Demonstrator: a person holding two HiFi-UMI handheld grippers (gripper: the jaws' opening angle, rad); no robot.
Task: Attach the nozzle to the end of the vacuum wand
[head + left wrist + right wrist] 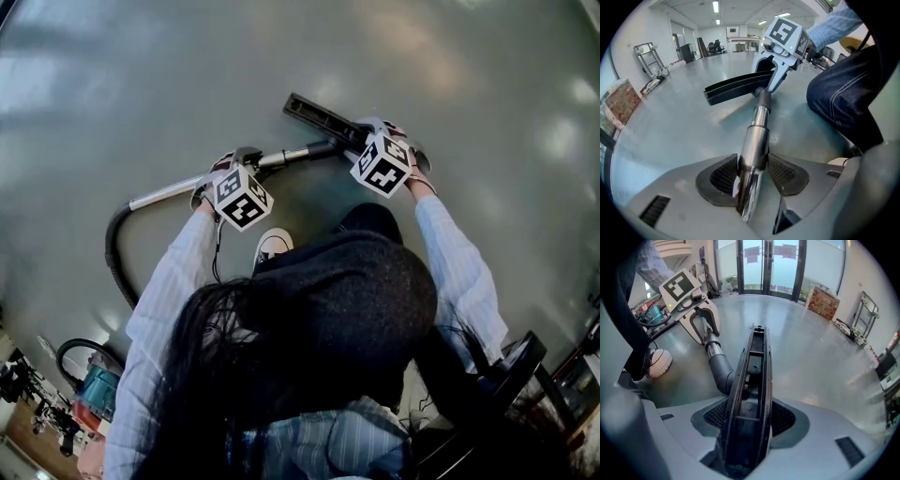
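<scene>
- While the head view looks down on the wand (178,191) lying across the floor (187,66), it shows neither pair of jaws; the marker cubes (242,197) cover them.
- Only the left gripper view reads the left gripper (752,174); its jaws stand fairly wide, with both ribbed pads (723,176) against the wand's chrome tube, so it grips the wand.
- Only the right gripper view reads the right gripper (749,425); its jaws, also wide, clasp the nozzle (752,376) edgewise; the nozzle's ribbed open underside is turned to the camera.
- The nozzle sits at the wand's end, held crosswise to it; the head view and the left gripper view show that joint from outside; the right gripper view shows the wand's grey elbow (721,373) running in behind the nozzle; no view shows how far it is seated.
- Only the head view shows the hose (114,253); it curls from the wand's other end back toward the person, whose striped sleeves (169,291) reach to both grippers.
- A white shoe (658,363) rests on the person's side of the wand, clear in the head and right gripper views; the left gripper view instead gives a denim leg (843,103) just beside the wand.
</scene>
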